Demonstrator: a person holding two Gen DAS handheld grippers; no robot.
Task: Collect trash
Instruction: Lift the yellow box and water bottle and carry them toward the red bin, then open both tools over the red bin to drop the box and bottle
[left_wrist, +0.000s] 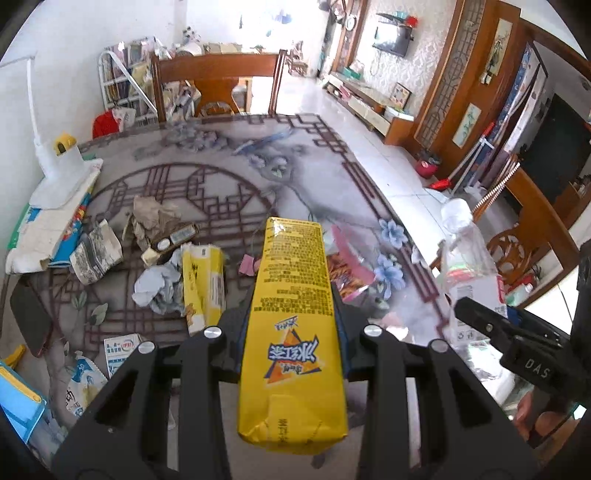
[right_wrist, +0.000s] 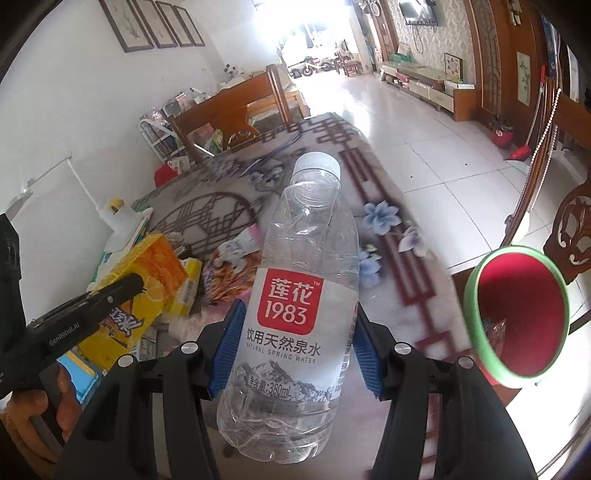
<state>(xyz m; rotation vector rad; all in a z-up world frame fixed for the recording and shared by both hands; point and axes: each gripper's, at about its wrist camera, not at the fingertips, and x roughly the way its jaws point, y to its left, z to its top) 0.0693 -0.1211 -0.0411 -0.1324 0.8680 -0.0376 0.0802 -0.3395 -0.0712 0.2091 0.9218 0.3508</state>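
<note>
My left gripper (left_wrist: 291, 314) is shut on a long yellow drink carton (left_wrist: 291, 332), which sticks out forward above the table. My right gripper (right_wrist: 295, 343) is shut on a clear plastic water bottle (right_wrist: 299, 306) with a white cap and a red label, its blue pads (right_wrist: 229, 350) pressing both sides. In the left wrist view the bottle (left_wrist: 469, 258) and the right gripper show at the right. A red bin with a green rim (right_wrist: 517, 317) stands open on the floor, to the right of the bottle. More trash lies on the table: a second yellow carton (left_wrist: 205, 284), crumpled paper (left_wrist: 155, 221) and a snack wrapper (left_wrist: 351, 266).
The table (left_wrist: 221, 173) carries a patterned cloth, a stack of books with a white lamp base (left_wrist: 59, 184) at the left and a dark phone (left_wrist: 29, 317) near the edge. Wooden chairs (left_wrist: 218, 85) stand at the far side and at the right (right_wrist: 576, 229). Tiled floor lies to the right.
</note>
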